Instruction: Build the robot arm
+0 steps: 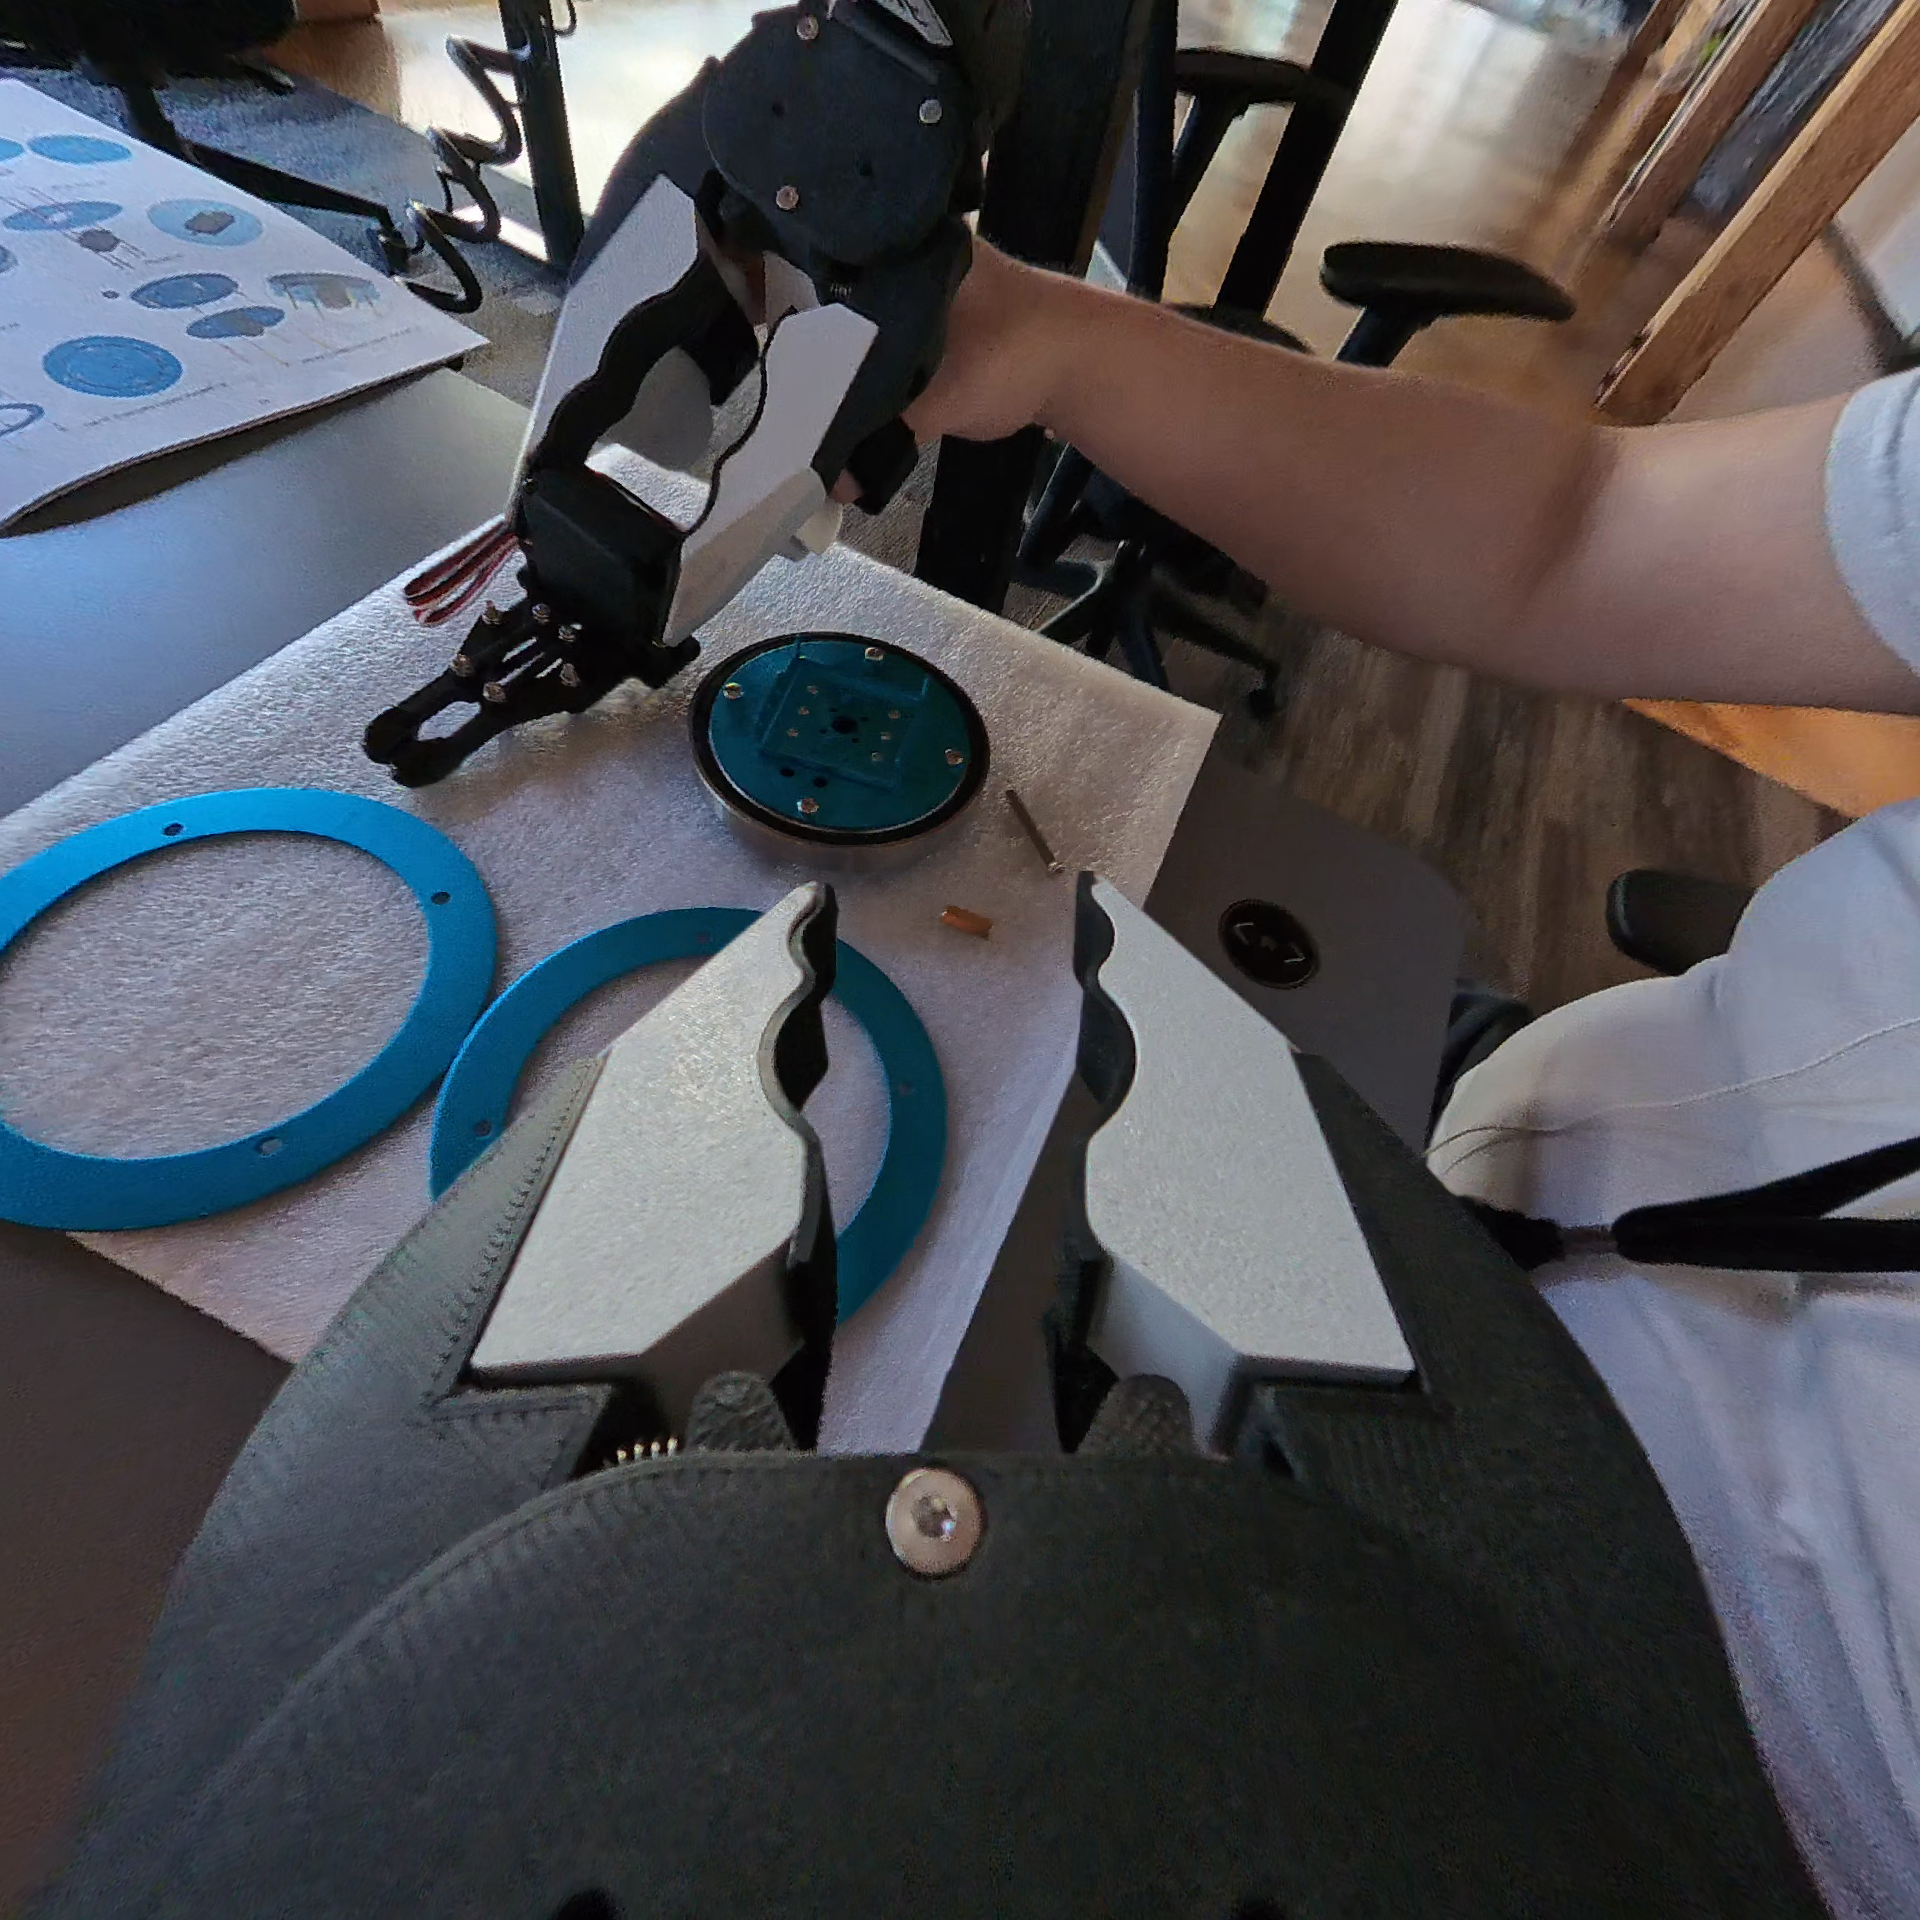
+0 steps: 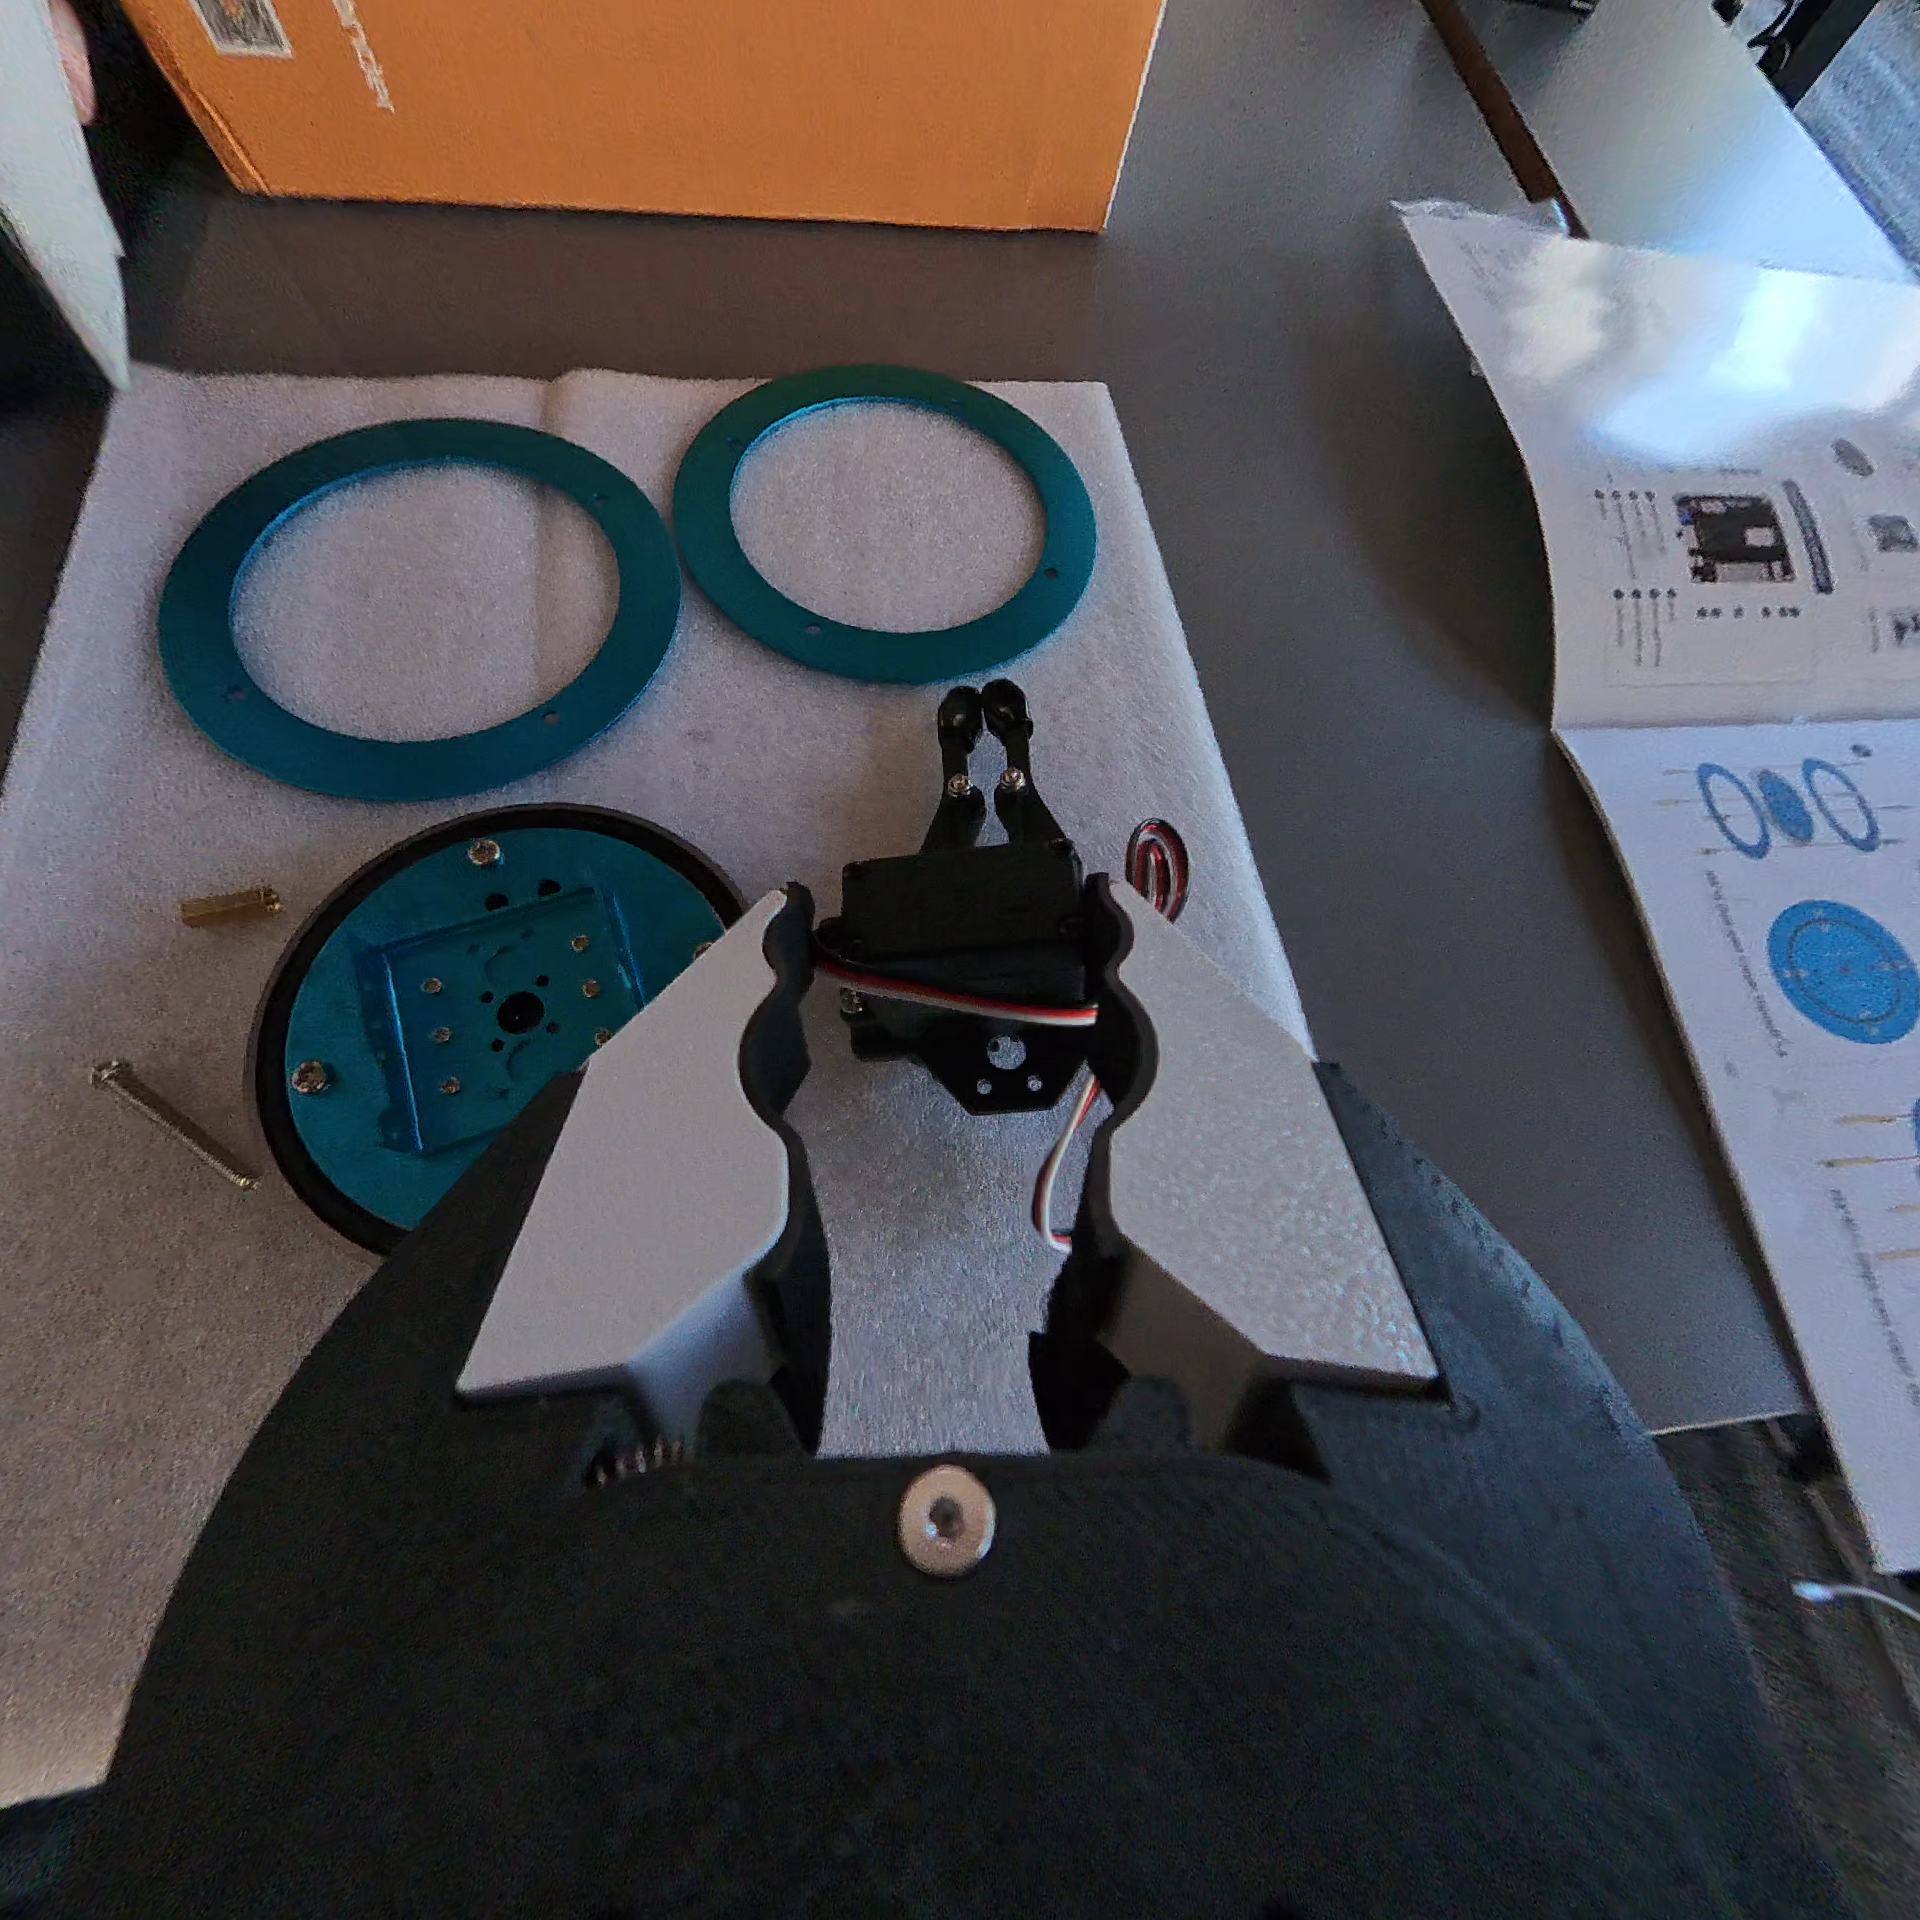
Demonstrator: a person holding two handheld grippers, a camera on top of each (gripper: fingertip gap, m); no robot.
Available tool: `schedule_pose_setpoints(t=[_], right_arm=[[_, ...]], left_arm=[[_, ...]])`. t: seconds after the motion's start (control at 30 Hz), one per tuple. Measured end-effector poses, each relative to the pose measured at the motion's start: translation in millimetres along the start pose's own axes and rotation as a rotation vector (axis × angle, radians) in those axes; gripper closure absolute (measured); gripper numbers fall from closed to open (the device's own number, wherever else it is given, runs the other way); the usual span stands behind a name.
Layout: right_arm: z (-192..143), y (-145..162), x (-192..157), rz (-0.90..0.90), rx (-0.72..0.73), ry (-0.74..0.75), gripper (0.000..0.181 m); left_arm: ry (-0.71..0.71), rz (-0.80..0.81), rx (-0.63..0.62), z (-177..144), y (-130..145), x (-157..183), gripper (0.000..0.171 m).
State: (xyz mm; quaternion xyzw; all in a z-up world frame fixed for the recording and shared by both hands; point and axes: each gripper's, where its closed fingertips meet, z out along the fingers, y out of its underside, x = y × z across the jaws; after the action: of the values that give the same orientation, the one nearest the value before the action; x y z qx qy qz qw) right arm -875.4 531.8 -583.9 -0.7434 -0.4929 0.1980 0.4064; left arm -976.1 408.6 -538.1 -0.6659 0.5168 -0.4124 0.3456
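Observation:
My right gripper point(image 2: 945, 899) is shut on a black servo claw point(image 2: 956, 945) with a red, white and black lead. In the left wrist view, the right gripper point(image 1: 613, 556) holds the claw point(image 1: 499, 675) tilted down, its tip on the white foam sheet point(image 1: 623, 831). My left gripper point(image 1: 953, 899) is open and empty, hovering over the foam's near edge. A brass standoff point(image 1: 966, 920) lies just past its fingertips. A round blue base disc point(image 1: 842, 732) with a black rim sits between the two grippers. Two flat blue rings point(image 1: 260, 816) point(image 1: 916, 1091) lie on the foam; my left finger covers part of the nearer one.
A long screw point(image 1: 1032, 831) lies right of the disc. An open instruction booklet point(image 2: 1766, 935) lies on the grey table beside the foam. An orange cardboard box point(image 2: 665, 104) stands at the table's far side. A person's bare forearm point(image 1: 1351, 499) reaches across. Office chairs point(image 1: 1434, 281) stand beyond the table edge.

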Motion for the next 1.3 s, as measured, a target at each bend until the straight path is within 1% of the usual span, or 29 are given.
schedule_pose_setpoints(t=[0.1, 0.2, 0.3, 0.37, 0.47, 0.57, 0.67, 0.73, 0.77, 0.8, 0.87, 0.93, 1.0, 1.03, 1.1, 1.2, 1.27, 1.3], right_arm=[[-1, -10, -3, -0.082, -0.081, 0.017, 0.130], [-3, -29, -6, -0.163, -0.180, 0.011, 0.130], [-6, -63, -9, -0.287, -0.275, 0.031, 0.130], [-4, -99, -15, -0.363, -0.300, 0.028, 0.130], [8, -168, -28, -0.442, -0.266, -0.003, 0.130], [38, -240, -39, -0.467, -0.175, -0.051, 0.131], [83, -301, -56, -0.397, -0.039, -0.163, 0.131], [117, -329, -68, -0.314, 0.044, -0.255, 0.130], [135, -337, -73, -0.269, 0.070, -0.296, 0.131], [153, -341, -77, -0.230, 0.087, -0.330, 0.131], [189, -339, -79, -0.139, 0.091, -0.384, 0.131], [222, -325, -82, -0.069, 0.062, -0.435, 0.131], [250, -305, -83, -0.041, 0.021, -0.437, 0.131], [258, -296, -83, -0.043, 0.002, -0.436, 0.130], [266, -291, -80, -0.036, 0.024, -0.421, 0.130], [264, -288, -79, -0.010, 0.024, -0.440, 0.129], [253, -295, -79, -0.002, 0.069, -0.454, 0.124], [243, -302, -74, -0.004, 0.104, -0.434, 0.123]], left_arm=[[0.038, -0.034, 0.051, 3, -2, 7, 0.127], [0.094, -0.067, 0.115, 6, -5, 16, 0.127], [0.106, -0.071, 0.147, 4, -5, 20, 0.127], [0.097, -0.056, 0.162, 1, -6, 20, 0.128], [0.104, -0.054, 0.218, -7, -13, 21, 0.127], [0.122, -0.054, 0.290, -16, -22, 24, 0.128], [0.122, -0.018, 0.331, -23, -26, 28, 0.129], [0.082, 0.035, 0.397, -33, -35, 28, 0.132], [0.054, 0.063, 0.442, -40, -40, 27, 0.134], [0.020, 0.084, 0.486, -48, -44, 25, 0.135], [-0.060, 0.093, 0.556, -60, -50, 16, 0.139], [-0.095, 0.073, 0.580, -65, -51, 9, 0.138], [-0.081, 0.053, 0.578, -64, -51, 7, 0.134], [-0.072, 0.048, 0.572, -63, -50, 8, 0.132], [-0.067, 0.046, 0.556, -60, -48, 8, 0.131], [-0.063, 0.042, 0.527, -54, -45, 8, 0.129], [-0.071, 0.027, 0.517, -53, -43, 5, 0.126], [-0.077, 0.017, 0.521, -54, -43, 3, 0.126]])
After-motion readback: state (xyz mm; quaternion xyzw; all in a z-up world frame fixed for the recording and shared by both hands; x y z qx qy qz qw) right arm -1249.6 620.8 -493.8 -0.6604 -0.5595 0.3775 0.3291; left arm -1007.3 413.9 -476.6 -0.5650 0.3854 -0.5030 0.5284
